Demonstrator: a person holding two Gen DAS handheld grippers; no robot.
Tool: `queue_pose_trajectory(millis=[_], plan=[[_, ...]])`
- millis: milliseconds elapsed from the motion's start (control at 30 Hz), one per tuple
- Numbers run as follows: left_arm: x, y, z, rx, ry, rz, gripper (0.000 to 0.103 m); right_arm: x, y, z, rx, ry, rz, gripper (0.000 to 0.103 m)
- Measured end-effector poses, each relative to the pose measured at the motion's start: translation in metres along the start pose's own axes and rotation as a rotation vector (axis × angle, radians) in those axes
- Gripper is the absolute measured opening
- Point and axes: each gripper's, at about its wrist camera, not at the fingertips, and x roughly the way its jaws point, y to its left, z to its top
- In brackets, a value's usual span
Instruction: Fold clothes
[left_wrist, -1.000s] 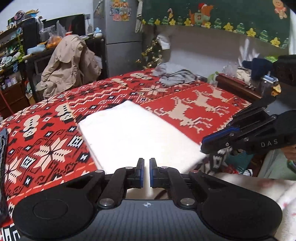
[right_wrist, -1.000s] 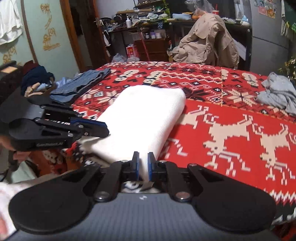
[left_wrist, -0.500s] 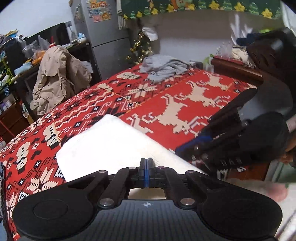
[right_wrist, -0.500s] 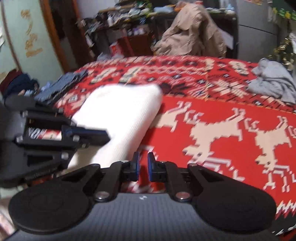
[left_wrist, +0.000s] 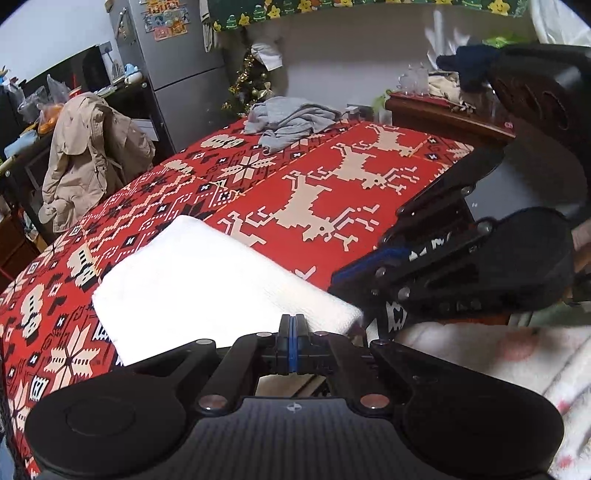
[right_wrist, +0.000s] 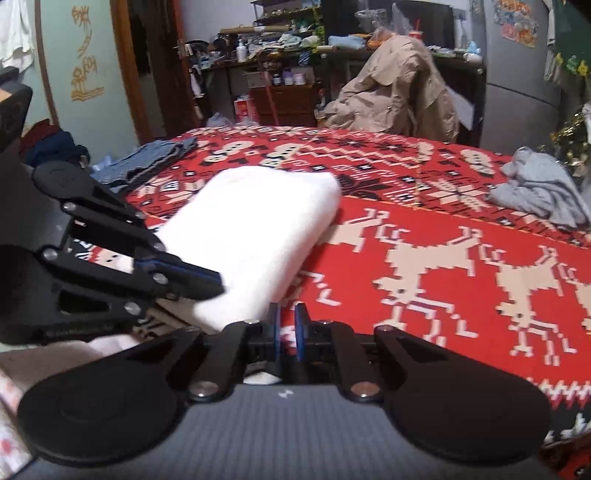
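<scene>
A folded white garment (left_wrist: 207, 280) lies on the red patterned bedspread (left_wrist: 369, 206) near the bed's front edge. In the right wrist view the white garment (right_wrist: 258, 221) sits left of centre. My left gripper (left_wrist: 291, 321) is shut, pads touching, with its tips at the garment's near edge and no cloth visible between them. The right wrist view shows the left gripper (right_wrist: 218, 284) shut against the garment's near corner. My right gripper (right_wrist: 286, 314) is open by a narrow gap, just off the garment's right near corner, holding nothing. In the left wrist view, the right gripper (left_wrist: 340, 275) sits beside that corner.
A crumpled grey garment (left_wrist: 291, 118) lies at the bed's far end. Folded blue jeans (right_wrist: 155, 158) rest at the bed's left edge. A beige coat (right_wrist: 399, 88) hangs over a chair beyond the bed. A wooden side table (left_wrist: 443, 114) stands to the right.
My left gripper's jaws closed from a small gap to fully shut. Both grippers shifted toward the garment's near right corner. The right gripper's gap stayed narrow.
</scene>
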Motion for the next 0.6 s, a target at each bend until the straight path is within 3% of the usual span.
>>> queue_pose_trajectory(millis=[100,300,500,600], plan=[[-0.001,0.000,-0.001,-0.013,0.012,-0.009,0.000,-0.002,0.005,0.000,-0.021,-0.008,-0.001,0.002],[-0.007,-0.004,-0.005,0.004,0.024,-0.015,0.000,-0.013,0.009,-0.007,-0.034,-0.005,0.037,0.003],[-0.012,0.001,0.009,-0.017,-0.005,-0.022,0.000,-0.014,-0.004,-0.001,-0.003,-0.035,-0.023,0.004],[0.001,0.003,0.012,-0.024,0.003,0.011,0.000,-0.005,-0.011,0.008,0.006,-0.051,-0.046,0.007]])
